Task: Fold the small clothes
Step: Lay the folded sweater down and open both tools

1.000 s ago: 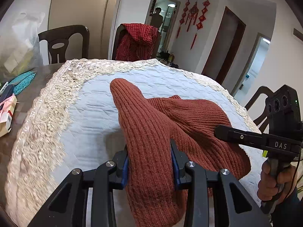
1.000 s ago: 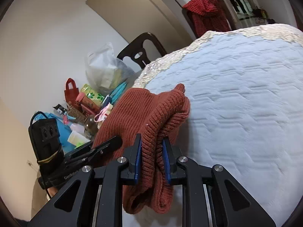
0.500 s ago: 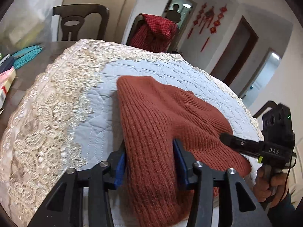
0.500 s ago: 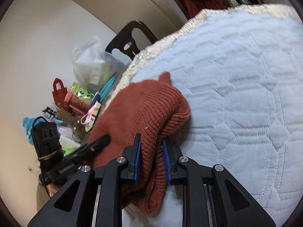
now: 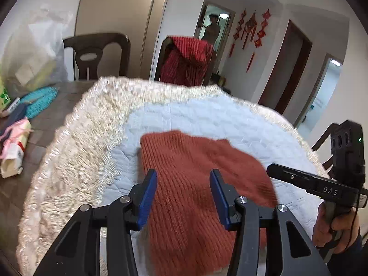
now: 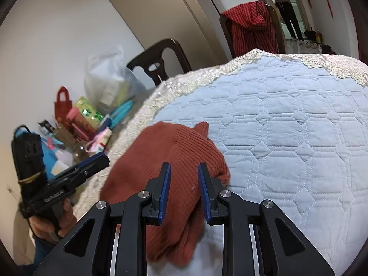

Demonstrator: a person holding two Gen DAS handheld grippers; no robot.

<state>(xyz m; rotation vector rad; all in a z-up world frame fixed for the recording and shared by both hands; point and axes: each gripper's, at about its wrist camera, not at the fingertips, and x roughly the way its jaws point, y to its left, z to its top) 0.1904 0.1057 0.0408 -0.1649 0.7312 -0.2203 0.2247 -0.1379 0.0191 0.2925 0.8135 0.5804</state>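
Note:
A rust-red ribbed knit garment lies folded over on the pale blue quilted cloth; it also shows in the right wrist view. My left gripper is open, its blue pads apart above the garment, holding nothing. My right gripper is open too, pads apart over the garment's near fold. Each gripper shows in the other's view: the right one at the garment's right edge, the left one at its left edge.
The quilted cloth has a cream lace border. Bags, boxes and a turquoise mat lie on the dark table to the left. Dark chairs stand behind, one draped with a red checked garment.
Both grippers have opened and let go of the garment, which has dropped flat onto the cloth. Both have drawn back a little from it.

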